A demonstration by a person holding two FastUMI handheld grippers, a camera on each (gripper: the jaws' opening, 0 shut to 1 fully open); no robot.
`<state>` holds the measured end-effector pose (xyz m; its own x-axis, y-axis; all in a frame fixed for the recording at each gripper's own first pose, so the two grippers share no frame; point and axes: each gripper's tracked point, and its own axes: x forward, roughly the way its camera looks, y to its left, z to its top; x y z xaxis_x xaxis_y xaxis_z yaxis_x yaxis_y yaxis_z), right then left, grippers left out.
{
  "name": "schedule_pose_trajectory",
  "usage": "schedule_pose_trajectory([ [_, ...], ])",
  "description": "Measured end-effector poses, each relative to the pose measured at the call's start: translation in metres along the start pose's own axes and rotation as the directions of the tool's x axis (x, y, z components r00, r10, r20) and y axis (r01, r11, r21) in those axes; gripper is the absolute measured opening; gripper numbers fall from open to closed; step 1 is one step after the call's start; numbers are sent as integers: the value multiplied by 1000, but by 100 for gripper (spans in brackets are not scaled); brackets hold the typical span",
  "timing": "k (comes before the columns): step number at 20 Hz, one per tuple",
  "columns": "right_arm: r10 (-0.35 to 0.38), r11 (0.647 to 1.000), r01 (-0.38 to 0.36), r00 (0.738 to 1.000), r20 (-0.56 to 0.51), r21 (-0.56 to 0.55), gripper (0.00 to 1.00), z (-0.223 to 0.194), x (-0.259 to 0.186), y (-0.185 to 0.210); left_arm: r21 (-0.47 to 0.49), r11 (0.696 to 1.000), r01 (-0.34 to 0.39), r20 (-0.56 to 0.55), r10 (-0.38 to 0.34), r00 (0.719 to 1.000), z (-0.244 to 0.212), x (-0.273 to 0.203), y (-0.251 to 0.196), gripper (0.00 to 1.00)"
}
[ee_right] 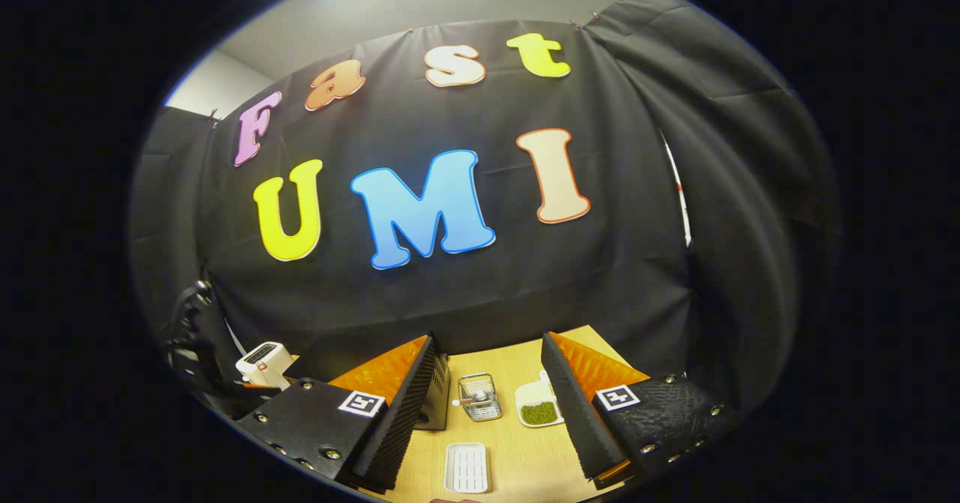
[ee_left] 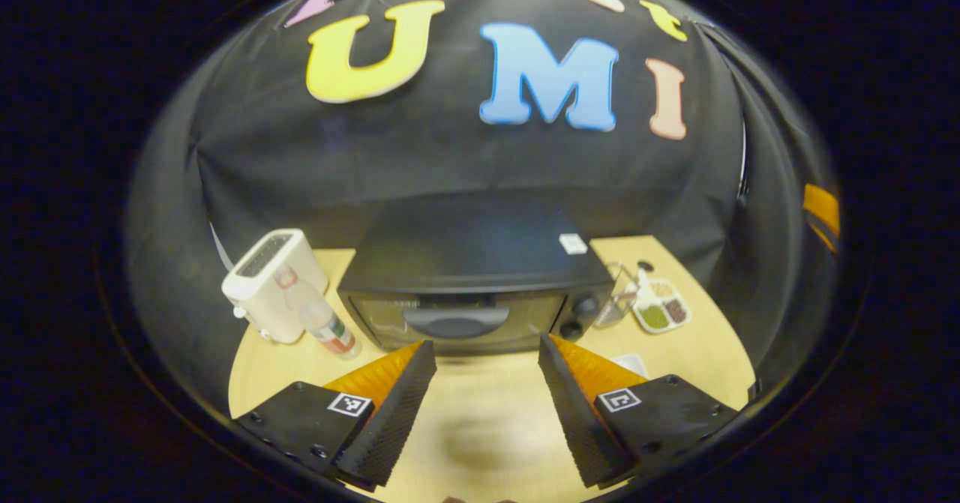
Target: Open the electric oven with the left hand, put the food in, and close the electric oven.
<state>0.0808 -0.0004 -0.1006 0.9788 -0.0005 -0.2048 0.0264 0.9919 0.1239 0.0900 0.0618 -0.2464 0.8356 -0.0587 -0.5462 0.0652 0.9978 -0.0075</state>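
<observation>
The black electric oven stands at the middle of the wooden table, its door shut and the dark handle across the front. My left gripper hangs open just in front of that door, above the table, with nothing between its fingers. In the right gripper view, my right gripper is also open and empty, held higher and right of the oven's corner. A small white ridged tray lies on the table below it. A white dish with green food sits beyond.
Left of the oven are a white toaster and a small bottle. Right of it stand a clear wire-framed container and the divided dish. A corner of the white tray shows by my right finger. Black cloth walls close the booth.
</observation>
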Motion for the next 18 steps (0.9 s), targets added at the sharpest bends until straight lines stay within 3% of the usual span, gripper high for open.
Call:
schedule_pose_trajectory([
  [2, 35, 999, -35, 999, 20, -26, 87, 9, 1, 11, -2, 1000, -23, 157, 23, 987, 49, -31, -3, 90],
  [3, 52, 998, -51, 998, 32, -34, 87, 15, 1, 17, -4, 999, -36, 218, 36, 975, 67, -49, -4, 94],
  [6, 85, 995, -80, 993, 86, -63, 87, 41, -9, 36, -5, 998, -68, 340, 65, 938, 110, -96, -5, 94],
  [7, 91, 994, -84, 991, 101, -67, 87, 49, -16, 42, -4, 997, -79, 375, 75, 924, 147, -88, -7, 94],
  [9, 94, 994, -87, 987, 129, -64, 87, 65, -29, 53, 5, 998, -67, 445, 58, 894, 170, -120, -12, 95],
  [13, 74, 995, -63, 986, 150, -78, 87, 73, -52, 73, 62, 997, -42, 479, 7, 878, 174, -149, -14, 97],
  [18, 55, 995, -41, 985, 161, -86, 87, 72, -82, 93, 55, 998, 5, 491, -32, 871, 169, -172, 2, 98],
])
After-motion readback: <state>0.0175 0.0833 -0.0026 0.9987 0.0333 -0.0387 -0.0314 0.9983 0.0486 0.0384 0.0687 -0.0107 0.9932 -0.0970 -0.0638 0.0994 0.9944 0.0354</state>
